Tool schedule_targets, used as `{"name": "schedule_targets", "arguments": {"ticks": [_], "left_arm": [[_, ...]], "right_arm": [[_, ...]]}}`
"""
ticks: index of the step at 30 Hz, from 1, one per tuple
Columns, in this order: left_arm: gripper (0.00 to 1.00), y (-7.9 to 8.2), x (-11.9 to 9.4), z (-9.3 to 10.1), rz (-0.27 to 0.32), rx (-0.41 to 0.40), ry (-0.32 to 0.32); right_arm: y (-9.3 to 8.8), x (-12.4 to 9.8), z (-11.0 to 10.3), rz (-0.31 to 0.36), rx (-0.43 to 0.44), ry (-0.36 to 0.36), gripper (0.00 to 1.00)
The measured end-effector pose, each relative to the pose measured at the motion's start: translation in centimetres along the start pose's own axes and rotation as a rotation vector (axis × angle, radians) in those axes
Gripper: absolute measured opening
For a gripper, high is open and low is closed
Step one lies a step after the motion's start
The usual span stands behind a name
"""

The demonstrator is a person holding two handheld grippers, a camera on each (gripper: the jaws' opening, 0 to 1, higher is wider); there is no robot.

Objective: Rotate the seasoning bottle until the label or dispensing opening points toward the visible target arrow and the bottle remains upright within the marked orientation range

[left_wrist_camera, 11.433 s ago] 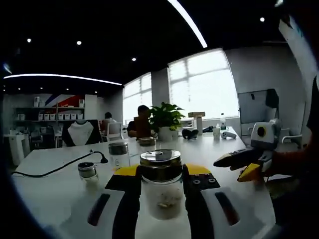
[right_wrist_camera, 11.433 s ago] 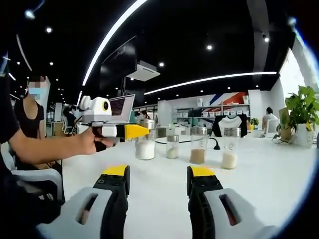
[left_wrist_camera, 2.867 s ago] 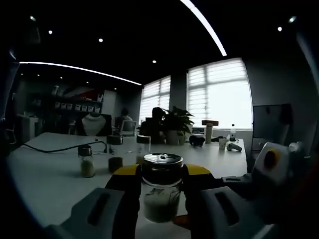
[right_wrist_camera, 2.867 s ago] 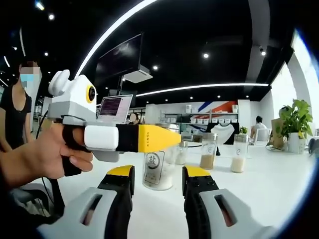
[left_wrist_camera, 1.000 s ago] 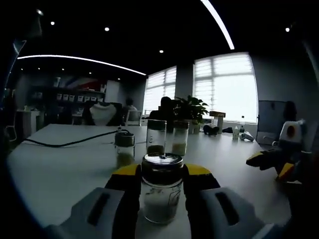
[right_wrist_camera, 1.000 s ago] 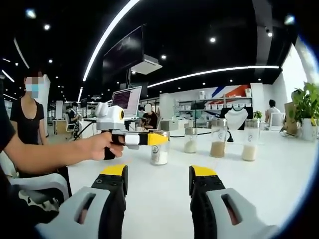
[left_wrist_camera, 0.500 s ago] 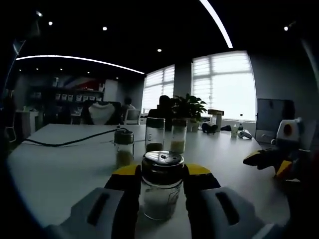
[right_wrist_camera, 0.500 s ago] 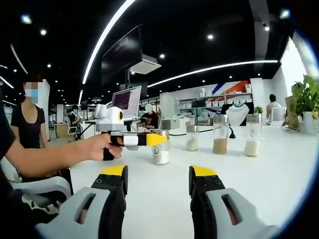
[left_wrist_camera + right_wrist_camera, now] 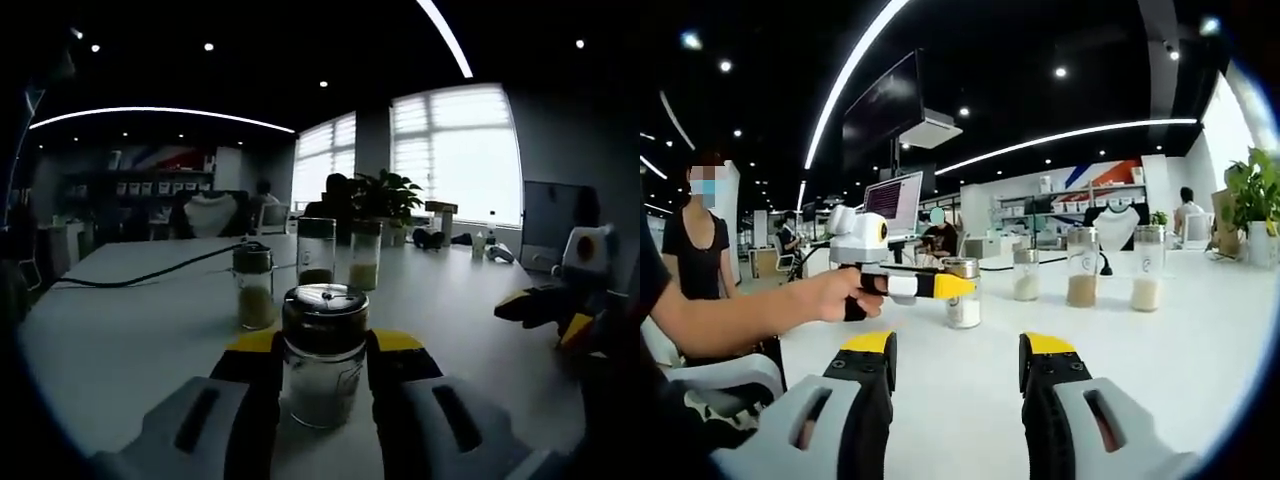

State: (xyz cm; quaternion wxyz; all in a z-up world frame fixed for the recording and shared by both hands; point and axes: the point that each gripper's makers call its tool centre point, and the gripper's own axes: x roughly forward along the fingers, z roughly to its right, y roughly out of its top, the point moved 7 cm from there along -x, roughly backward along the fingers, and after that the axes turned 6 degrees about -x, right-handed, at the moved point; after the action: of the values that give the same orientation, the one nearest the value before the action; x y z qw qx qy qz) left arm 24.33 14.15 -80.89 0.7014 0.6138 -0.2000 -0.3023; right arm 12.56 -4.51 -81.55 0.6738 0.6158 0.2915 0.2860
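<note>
we are clamping left gripper [image 9: 322,352] on seasoning bottle [image 9: 323,352], upright on white table [image 9: 120,350], near three other jars [image 9: 312,262]. right gripper [image 9: 955,362] idling, jaws spread, holding nothing. no target arrow visible. risk: twisting too fast, smooth glass slipping or bottle tipping, maybe knocking nearest jar.

Left gripper [image 9: 322,352] level, jaws clamped around something, held in a bare hand [image 9: 835,297], right gripper [image 9: 955,360] level, jaws parted, nothing between
</note>
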Motion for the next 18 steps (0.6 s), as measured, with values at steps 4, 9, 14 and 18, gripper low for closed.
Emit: {"name": "schedule_targets", "arguments": {"ticks": [4, 9, 14, 18], "left_arm": [[0.35, 0.12, 0.11, -0.3, 0.002, -0.001, -0.015], [0.35, 0.17, 0.23, -0.29, 0.006, -0.003, -0.009], [0.35, 0.19, 0.35, -0.27, 0.008, 0.0, -0.012], [0.36, 0.17, 0.22, -0.3, 0.003, -0.019, -0.003]], "right_arm": [[-0.03, 0.03, -0.04, -0.002, -0.002, 0.003, 0.49], [-0.09, 0.0, 0.14, -0.003, 0.004, -0.001, 0.49], [-0.1, 0.04, 0.11, -0.004, 0.002, -0.001, 0.49], [-0.09, 0.11, 0.19, -0.006, -0.004, -0.001, 0.49]]}}
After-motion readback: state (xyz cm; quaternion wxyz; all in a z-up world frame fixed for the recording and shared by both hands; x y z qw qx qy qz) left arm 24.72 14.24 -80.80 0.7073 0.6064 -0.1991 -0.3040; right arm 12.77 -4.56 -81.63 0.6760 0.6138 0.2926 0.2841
